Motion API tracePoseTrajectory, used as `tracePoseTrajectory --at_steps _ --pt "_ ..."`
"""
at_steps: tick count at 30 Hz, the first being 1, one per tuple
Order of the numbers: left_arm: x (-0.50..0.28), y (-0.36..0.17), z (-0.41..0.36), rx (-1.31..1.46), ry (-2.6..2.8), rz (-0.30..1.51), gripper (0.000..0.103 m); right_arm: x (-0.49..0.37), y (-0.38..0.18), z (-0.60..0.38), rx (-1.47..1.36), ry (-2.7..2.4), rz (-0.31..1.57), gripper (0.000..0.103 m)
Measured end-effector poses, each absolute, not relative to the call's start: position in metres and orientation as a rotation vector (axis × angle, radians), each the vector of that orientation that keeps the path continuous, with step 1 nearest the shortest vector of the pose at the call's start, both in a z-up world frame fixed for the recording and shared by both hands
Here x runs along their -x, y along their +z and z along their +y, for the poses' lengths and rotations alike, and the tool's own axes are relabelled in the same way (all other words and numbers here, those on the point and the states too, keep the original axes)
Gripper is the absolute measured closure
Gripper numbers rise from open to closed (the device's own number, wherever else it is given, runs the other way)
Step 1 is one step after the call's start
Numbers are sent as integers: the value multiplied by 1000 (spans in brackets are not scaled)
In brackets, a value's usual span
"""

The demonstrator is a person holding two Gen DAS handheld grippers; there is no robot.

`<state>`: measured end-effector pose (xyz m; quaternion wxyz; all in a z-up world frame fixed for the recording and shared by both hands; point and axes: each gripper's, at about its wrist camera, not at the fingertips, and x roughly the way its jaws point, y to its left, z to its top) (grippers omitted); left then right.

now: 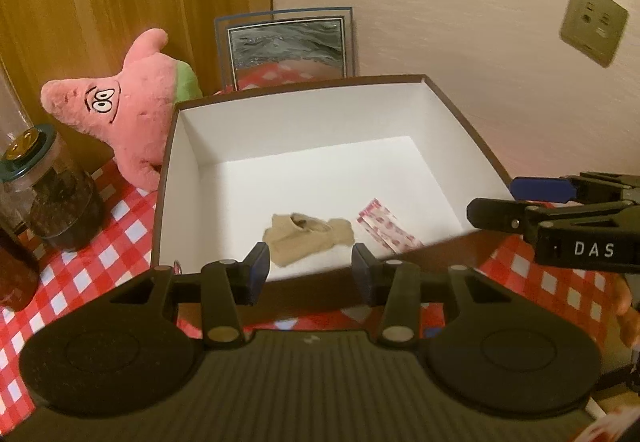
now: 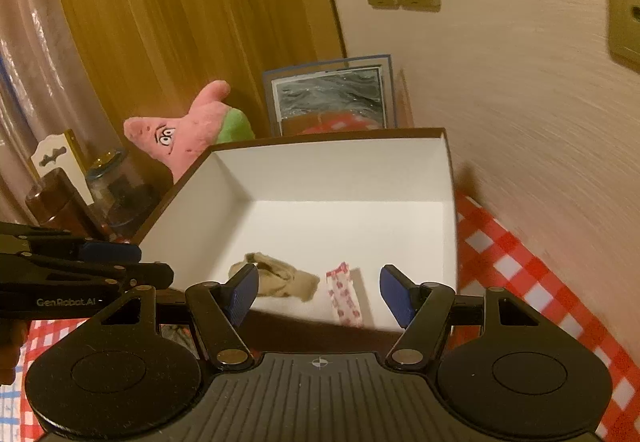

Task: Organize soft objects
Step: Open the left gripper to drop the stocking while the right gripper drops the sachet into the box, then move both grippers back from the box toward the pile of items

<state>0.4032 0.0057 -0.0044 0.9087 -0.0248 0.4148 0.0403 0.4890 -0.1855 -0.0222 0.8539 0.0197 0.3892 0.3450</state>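
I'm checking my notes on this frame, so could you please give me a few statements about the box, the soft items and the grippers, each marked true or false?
1. The beige sock lies inside the box. True.
2. The pink plush is in the box. False: it sits outside, by the box's left wall.
3. The right gripper holds the patterned packet. False: its jaws are open and empty; the packet lies in the box.
4. The left gripper is open, holding nothing. True.
5. The box has a lid on. False: it is open-topped.
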Motion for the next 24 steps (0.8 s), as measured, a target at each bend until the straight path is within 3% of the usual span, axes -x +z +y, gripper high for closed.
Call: tracePoseTrajectory --at_steps 24 --pt "-240 16 10 145 152 828 61 -359 20 -219 -29 717 802 36"
